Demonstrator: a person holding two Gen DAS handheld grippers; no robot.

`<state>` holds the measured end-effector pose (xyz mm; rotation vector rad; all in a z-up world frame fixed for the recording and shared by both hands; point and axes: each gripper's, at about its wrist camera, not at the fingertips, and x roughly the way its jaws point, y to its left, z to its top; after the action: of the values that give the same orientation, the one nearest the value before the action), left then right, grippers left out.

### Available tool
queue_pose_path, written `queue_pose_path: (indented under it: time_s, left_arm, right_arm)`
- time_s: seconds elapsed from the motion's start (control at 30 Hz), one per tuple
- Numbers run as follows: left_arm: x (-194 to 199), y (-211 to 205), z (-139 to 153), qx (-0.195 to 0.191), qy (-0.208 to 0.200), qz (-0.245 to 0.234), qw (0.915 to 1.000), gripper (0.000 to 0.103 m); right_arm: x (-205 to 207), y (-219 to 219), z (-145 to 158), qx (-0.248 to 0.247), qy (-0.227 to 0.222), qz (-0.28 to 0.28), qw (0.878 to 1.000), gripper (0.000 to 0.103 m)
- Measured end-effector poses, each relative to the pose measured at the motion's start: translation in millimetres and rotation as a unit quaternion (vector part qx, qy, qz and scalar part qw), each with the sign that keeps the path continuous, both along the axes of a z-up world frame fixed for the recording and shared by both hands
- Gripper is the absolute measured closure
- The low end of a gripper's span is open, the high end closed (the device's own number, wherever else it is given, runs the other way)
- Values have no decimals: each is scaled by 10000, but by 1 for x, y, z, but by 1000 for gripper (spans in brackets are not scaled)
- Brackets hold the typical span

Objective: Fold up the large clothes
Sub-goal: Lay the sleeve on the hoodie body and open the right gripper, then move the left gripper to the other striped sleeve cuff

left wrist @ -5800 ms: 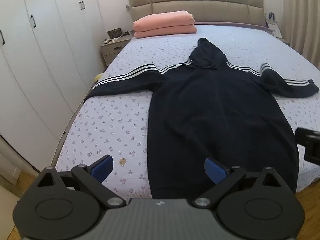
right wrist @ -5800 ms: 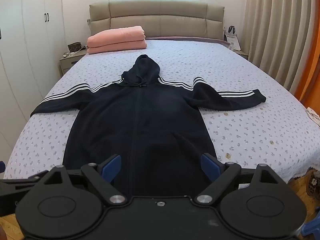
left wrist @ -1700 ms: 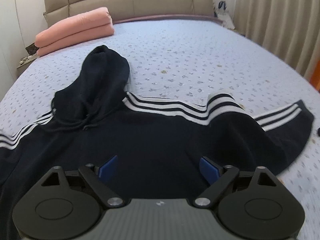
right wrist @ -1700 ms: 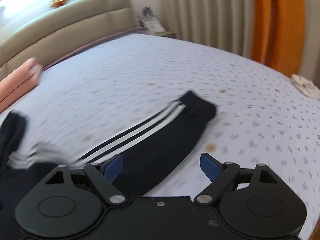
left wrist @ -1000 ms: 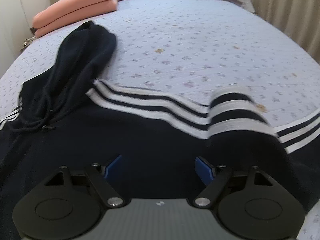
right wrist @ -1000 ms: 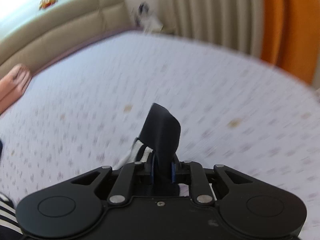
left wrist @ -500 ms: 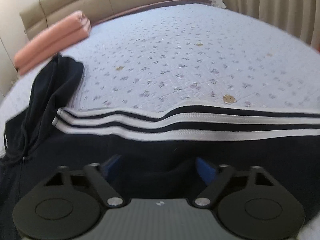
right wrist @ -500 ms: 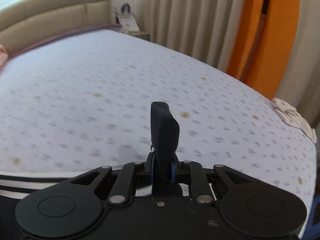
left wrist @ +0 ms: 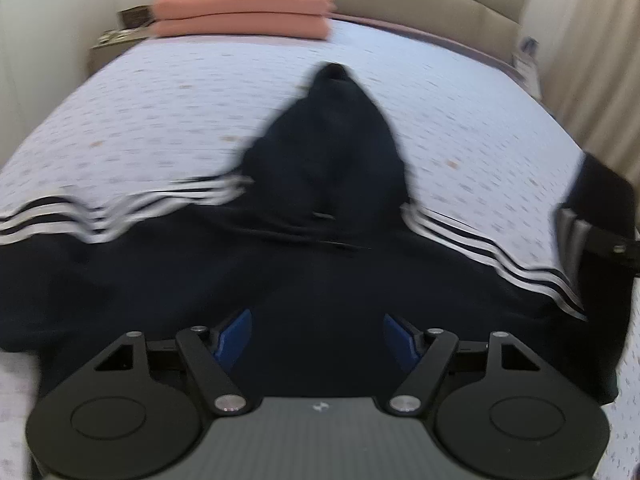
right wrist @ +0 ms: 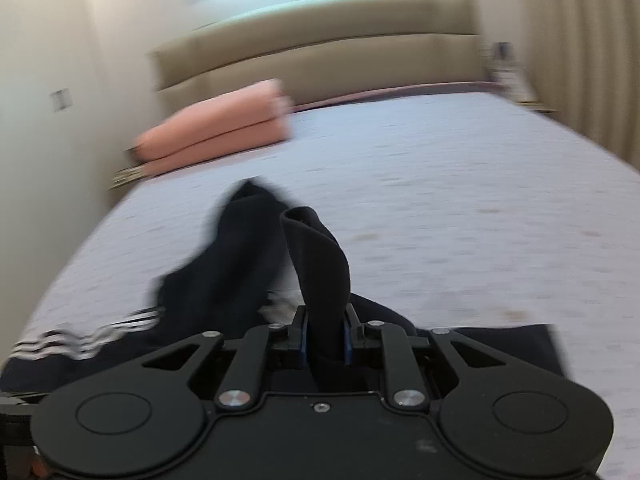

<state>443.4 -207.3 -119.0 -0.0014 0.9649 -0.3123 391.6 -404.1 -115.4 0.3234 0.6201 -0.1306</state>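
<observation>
A dark navy hoodie [left wrist: 320,264] with white sleeve stripes lies on the bed, hood [left wrist: 340,136] pointing at the headboard. My left gripper [left wrist: 318,338] is open, low over the chest of the hoodie, with blue pads on either side. My right gripper [right wrist: 325,338] is shut on the cuff of the right sleeve [right wrist: 320,264], which stands up between its fingers. In the left wrist view that lifted sleeve [left wrist: 600,196] and the right gripper show at the far right edge. In the right wrist view the hoodie's hood and body [right wrist: 240,256] lie to the left.
The bed [left wrist: 168,92] has a pale lilac flowered cover. Two folded pink quilts [left wrist: 244,12] lie by the beige headboard [right wrist: 320,44]. A bedside table [left wrist: 116,36] stands at the left, curtains [right wrist: 580,52] at the right.
Both views have swung left toward the hood. My right gripper, still shut on the sleeve cuff, has carried it from the bed's right side toward the hoodie's body.
</observation>
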Motion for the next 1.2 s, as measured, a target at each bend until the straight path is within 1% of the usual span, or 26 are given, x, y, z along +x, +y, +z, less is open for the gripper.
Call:
queue_pose_path:
  time_s: [0.1,0.2,0.23,0.3,0.33,0.37,0.43,0.47,0.53,0.57,0.6,0.63,0.67,0.73,0.8,0.87,0.9,0.97,1.0,1.03,1.07,1.1,1.13,1.17,1.2]
  left_arm:
    - [6,52,6,123,-101,277,9995,29]
    - [12,96,7,83,-92,548,9984,29]
    - [14,107,7,39,-78,621,9980,29]
    - [16,124,2,-11,-38,742,9972,29]
    - [19,132,-2,-16,3,774,9970,29]
    - [19,139,-7,-27,43,780,9969,29]
    - [22,149,-15,-86,162,780,9968,29]
    - [23,152,-19,-172,238,748,9968,29]
    - [27,157,-26,-408,389,642,9963,29]
    - [29,157,-30,-559,461,575,9957,29]
    - [31,155,-33,-682,529,524,9949,29]
    - [35,153,-35,-871,597,451,9934,29]
    - [38,149,-37,-1045,627,399,9917,29]
    - [44,137,-41,-1326,670,285,9885,29]
    - [56,119,-49,-1550,871,100,9840,29]
    - [65,104,-59,-1718,1139,-71,9785,28]
    - [68,97,-64,-1695,1219,-102,9779,28]
    - [75,80,-76,-1319,1360,-90,9819,31]
    - [75,74,-76,-1199,1283,-92,9844,35]
    - [75,67,-74,-1047,1129,-106,9880,42]
    - [75,61,-72,-890,1030,-153,9906,69]
    - [75,55,-71,-733,981,-211,9922,84]
    - [75,52,-70,-713,936,-241,9928,87]
    - [72,51,-65,-798,804,-273,9932,93]
    - [69,52,-58,-931,664,-354,9928,93]
  right_arm:
    - [26,47,1,211,64,358,9991,81]
    - [49,87,-7,341,132,674,9971,79]
    - [56,100,-11,409,180,845,9954,71]
    - [67,122,-20,548,473,1220,9899,46]
    - [71,125,-26,674,594,1432,9856,30]
    - [72,127,-28,761,637,1562,9827,31]
    - [60,117,-27,606,676,1549,9838,31]
    - [53,109,-26,489,688,1440,9860,31]
    - [37,81,-26,200,765,993,9919,34]
    - [28,65,-28,23,862,737,9935,47]
    - [23,49,-31,-210,1039,401,9936,56]
    - [20,35,-36,-325,1182,138,9924,72]
    - [17,21,-42,-384,1310,-105,9906,81]
    - [12,1,-56,-504,1556,-430,9856,85]
    - [9,-8,-70,-636,1806,-608,9796,85]
    - [10,-14,-88,-471,2063,-649,9752,85]
    - [8,-15,-91,-432,2046,-695,9754,85]
    - [8,-12,-89,-560,2002,-698,9757,85]
    - [6,-10,-87,-587,1988,-703,9758,85]
    - [5,-9,-87,-597,1985,-713,9757,85]
    - [4,-8,-85,-601,1986,-730,9755,85]
    - [7,-8,-85,-599,1989,-749,9753,85]
    - [7,-7,-81,-589,1989,-755,9753,84]
    - [7,-6,-77,-570,1967,-750,9759,84]
    - [6,-5,-73,-557,1900,-749,9773,84]
